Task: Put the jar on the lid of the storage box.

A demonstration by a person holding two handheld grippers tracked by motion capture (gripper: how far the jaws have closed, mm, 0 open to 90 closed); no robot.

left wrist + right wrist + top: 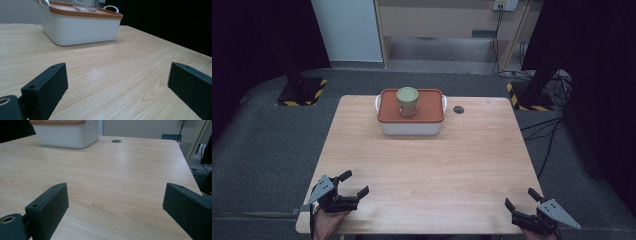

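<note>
A white box [410, 127] with an orange lid [432, 112] stands at the far middle of the wooden table [422, 165]. A clear glass jar with a green lid [407, 101] stands upright on that orange lid. My left gripper [354, 183] rests at the near left corner, open, nothing between its jaws. My right gripper [522, 198] sits at the near right corner, also open and empty. In the left gripper view the box [80, 31] and the jar's glass base [85, 6] lie far ahead. The right gripper view has the box [65, 135] at its upper left.
A small dark round grommet [458, 109] is set into the table right of the box, also in the right gripper view as a grommet [116, 141]. Grey carpet surrounds the table. Stands with yellow-black striped bases [302, 92] and cables [542, 130] lie beyond the far corners.
</note>
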